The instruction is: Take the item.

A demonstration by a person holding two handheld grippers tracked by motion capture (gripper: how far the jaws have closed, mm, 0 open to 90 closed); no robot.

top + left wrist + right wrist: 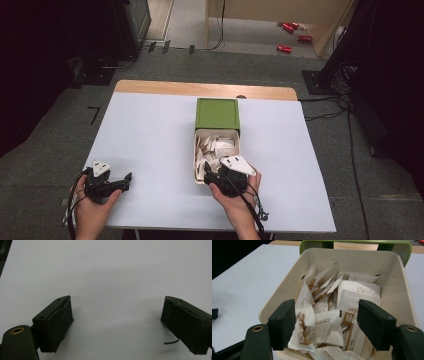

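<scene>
From my screen, the bench (150, 130) has a pale, almost white top with a light wooden strip along its far edge. The box (196, 165) is cream, and the lid (217, 114) beside it is olive green. The sachets (329, 327) inside are white with brown bands and brown lettering, plus small dark print I cannot read. The left gripper (129, 177) is black with a light grey three-cornered plate; its black pads look slightly fuzzy in its own view. The right gripper (325, 325) is black too, dark green-black close up, with brass-coloured rings at its screw holes. The floor is grey carpet, and small red things lie far back.
</scene>
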